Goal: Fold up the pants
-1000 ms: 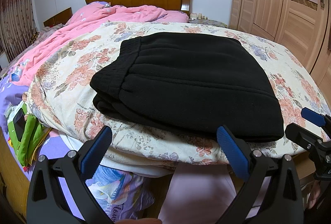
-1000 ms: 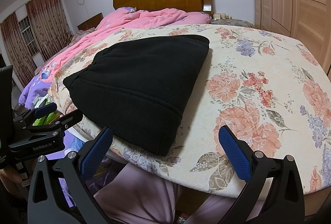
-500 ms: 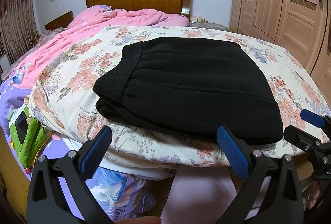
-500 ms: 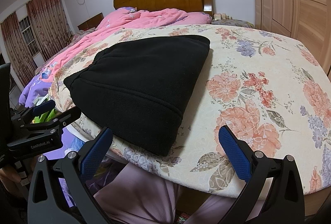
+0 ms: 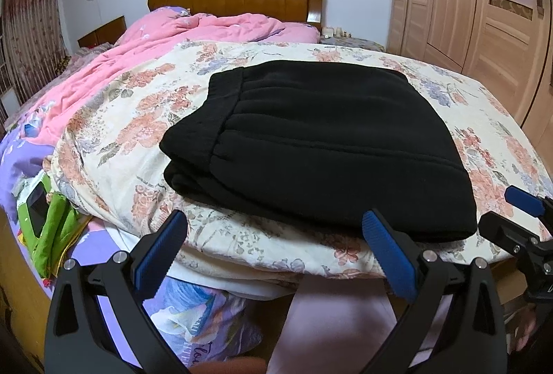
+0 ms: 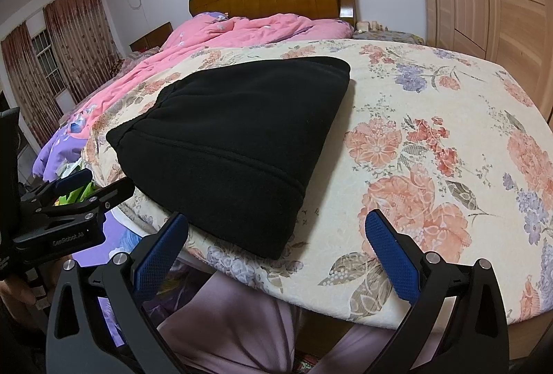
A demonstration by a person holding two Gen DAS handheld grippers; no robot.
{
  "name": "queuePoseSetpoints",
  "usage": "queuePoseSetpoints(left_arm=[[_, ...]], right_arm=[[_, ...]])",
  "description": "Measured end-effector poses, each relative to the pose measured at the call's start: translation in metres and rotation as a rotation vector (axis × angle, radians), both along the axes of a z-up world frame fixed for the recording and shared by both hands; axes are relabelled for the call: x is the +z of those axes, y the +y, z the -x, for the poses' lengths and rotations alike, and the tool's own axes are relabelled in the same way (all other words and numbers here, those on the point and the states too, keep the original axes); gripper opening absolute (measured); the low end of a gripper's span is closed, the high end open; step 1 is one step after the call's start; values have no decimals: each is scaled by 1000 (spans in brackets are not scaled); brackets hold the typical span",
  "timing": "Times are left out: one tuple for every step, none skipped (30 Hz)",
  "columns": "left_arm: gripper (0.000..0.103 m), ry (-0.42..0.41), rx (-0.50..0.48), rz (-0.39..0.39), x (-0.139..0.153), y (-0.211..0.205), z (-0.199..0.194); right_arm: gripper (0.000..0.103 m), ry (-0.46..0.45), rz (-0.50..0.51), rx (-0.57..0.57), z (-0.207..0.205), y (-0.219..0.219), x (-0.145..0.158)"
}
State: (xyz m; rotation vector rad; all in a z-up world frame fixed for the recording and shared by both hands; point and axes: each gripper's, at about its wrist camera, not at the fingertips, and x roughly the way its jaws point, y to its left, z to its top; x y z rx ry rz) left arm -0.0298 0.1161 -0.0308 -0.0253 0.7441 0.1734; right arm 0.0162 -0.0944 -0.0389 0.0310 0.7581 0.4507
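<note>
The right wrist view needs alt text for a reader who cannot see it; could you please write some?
Folded black pants lie on a floral bedspread, near its front edge. The open right tool hovers empty in front of them, with the left tool at the left edge.

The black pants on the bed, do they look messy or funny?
Not really. The black pants lie folded in a neat flat stack on the flowery quilt, close to its near edge. Both hand-held grippers are open and not touching them.
</note>
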Motion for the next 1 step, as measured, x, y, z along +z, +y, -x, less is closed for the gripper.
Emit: queuePoseSetpoints(left_arm=[[101,0,2,-1,0,0,0]], right_arm=[[99,0,0,0,0,0,0]])
